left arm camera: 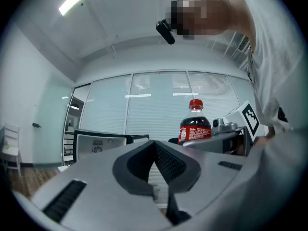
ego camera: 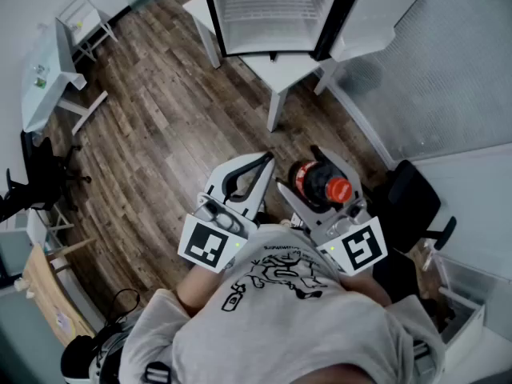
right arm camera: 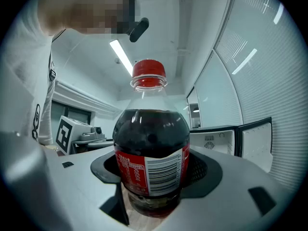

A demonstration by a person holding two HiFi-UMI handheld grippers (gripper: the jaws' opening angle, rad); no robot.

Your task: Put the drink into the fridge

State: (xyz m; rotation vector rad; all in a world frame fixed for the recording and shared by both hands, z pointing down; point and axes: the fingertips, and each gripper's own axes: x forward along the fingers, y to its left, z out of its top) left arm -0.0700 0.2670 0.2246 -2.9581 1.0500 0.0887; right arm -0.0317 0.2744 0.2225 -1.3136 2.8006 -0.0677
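Head view: right gripper [ego camera: 297,168] clamps a cola bottle [ego camera: 314,179] and is held close to the person's body. The open fridge [ego camera: 272,6] is well ahead. Left gripper [ego camera: 268,160] is beside it.

Left gripper view: pads are together, with nothing between them.

Right gripper view: jaws are wide, pressed on the label band. The bottle looks nearly full, so likely heavyish. It is smooth plastic that may give a little. The mid-body hold seems sound; keep it upright.

Fridge [ego camera: 272,14] top cut off at upr edge
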